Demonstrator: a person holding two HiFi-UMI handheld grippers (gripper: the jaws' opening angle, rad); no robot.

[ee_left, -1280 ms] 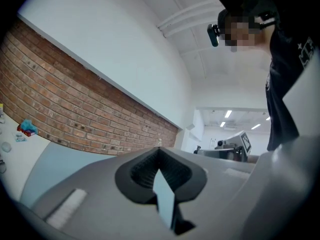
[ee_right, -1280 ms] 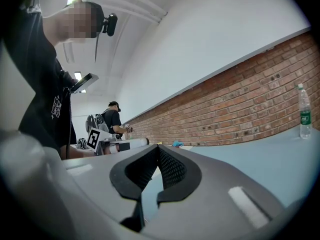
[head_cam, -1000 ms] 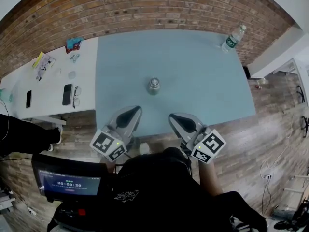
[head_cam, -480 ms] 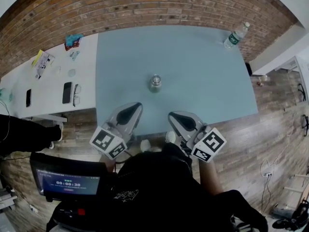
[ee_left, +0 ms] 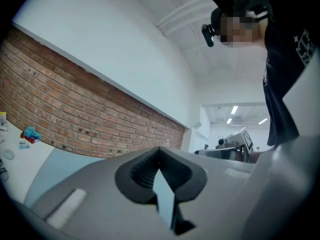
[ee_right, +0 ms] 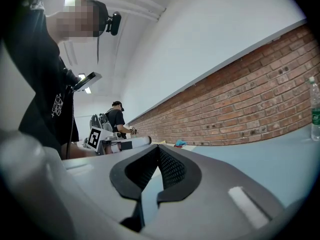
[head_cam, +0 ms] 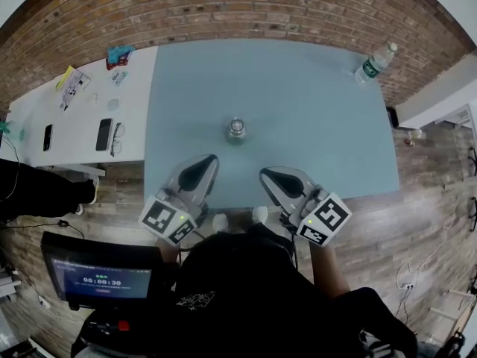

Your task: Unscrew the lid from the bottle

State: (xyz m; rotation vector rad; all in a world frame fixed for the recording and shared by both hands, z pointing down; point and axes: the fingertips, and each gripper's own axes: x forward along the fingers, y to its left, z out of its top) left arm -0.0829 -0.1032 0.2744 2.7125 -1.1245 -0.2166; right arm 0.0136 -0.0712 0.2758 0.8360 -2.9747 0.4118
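Note:
A small clear bottle with a metal lid [head_cam: 237,129] stands upright in the middle of the blue table [head_cam: 313,118]. Both grippers hover side by side over the table's near edge, well short of the bottle. My left gripper [head_cam: 212,159] is shut with nothing in it, and in the left gripper view [ee_left: 160,151] its dark pads meet. My right gripper [head_cam: 263,174] is also shut and empty, as the right gripper view [ee_right: 159,149] shows. Neither gripper view shows the small bottle.
A plastic water bottle [head_cam: 374,63] stands at the table's far right corner, also seen as a water bottle [ee_right: 315,111] by the brick wall. A white side table [head_cam: 74,125] at the left holds a phone, glasses and small items. A screen [head_cam: 100,278] sits at lower left.
The head view has drifted slightly. Both grippers stay shut in almost the same places, and the small bottle has not moved.

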